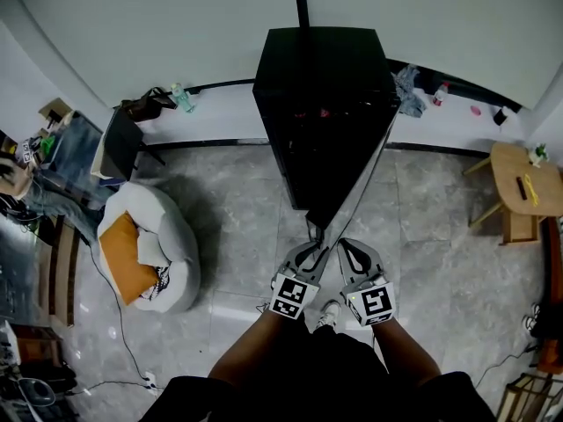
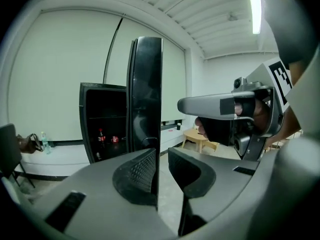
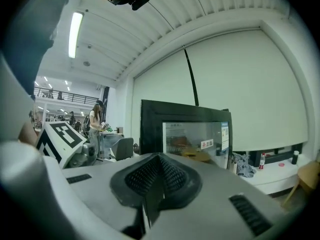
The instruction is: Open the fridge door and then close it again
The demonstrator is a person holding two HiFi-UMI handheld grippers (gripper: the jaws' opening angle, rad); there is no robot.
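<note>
The tall black fridge (image 1: pixel 321 69) is stood against the white wall (image 1: pixel 158 25), its glass-fronted door (image 2: pixel 145 84) swung wide open. The door's edge is seen between the parted jaws of the left tool (image 2: pixel 160 160), with a gap left at one pad. The right tool (image 3: pixel 159 165) is clenched on nothing, and the fridge's shelves (image 2: pixel 104 118) are largely lost in shadow.

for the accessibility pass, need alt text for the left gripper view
The open fridge door, seen edge-on, stands between the parted jaws of the left gripper, close against one pad with a gap to the other. Behind it the fridge stands open with a bottle inside.
</note>
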